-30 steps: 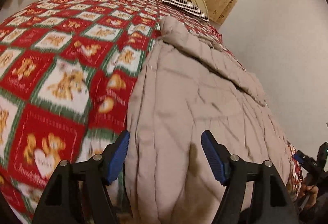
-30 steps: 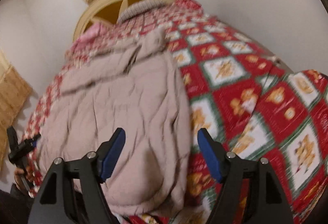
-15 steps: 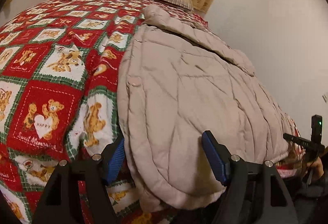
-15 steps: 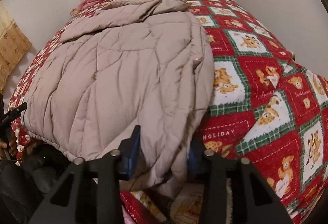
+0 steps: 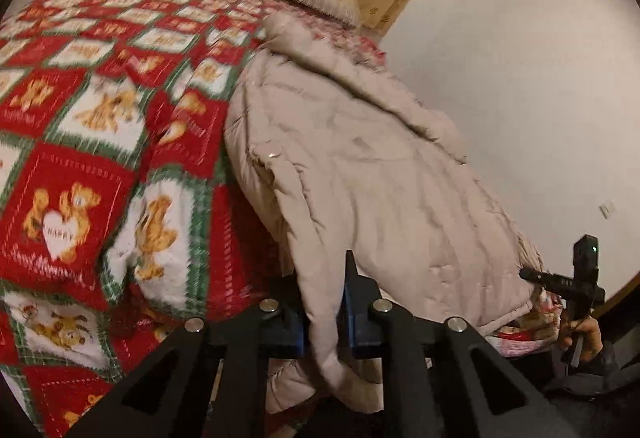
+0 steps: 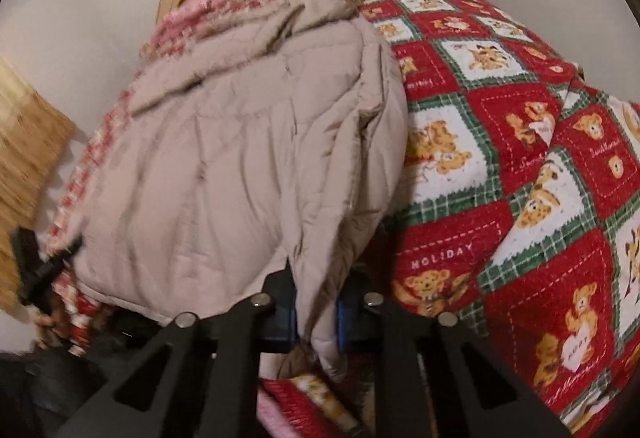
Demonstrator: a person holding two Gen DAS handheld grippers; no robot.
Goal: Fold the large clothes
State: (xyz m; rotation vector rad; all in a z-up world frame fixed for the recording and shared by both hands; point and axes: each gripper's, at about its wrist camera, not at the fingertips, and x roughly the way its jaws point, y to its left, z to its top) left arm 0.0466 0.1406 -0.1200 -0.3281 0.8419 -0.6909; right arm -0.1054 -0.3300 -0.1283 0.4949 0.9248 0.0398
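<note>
Both jaws pinch the beige coat's (image 5: 360,165) near hem; right jaws closing.

Beige quilted coat (image 6: 240,165) on teddy-bear bedspread (image 6: 520,197), right gripper (image 6: 316,312) jaws closing on its hem (blurred)

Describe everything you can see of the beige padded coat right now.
The beige padded coat is a quilted, puffy garment with wrinkled fabric and a metal snap near one edge. It lies spread along the teddy-bear bedspread, its far end bunched toward the headboard, its hem overhanging the near edge. The left gripper is shut on one hem corner; the right gripper is closing, its pads already pressing the other corner.
</note>
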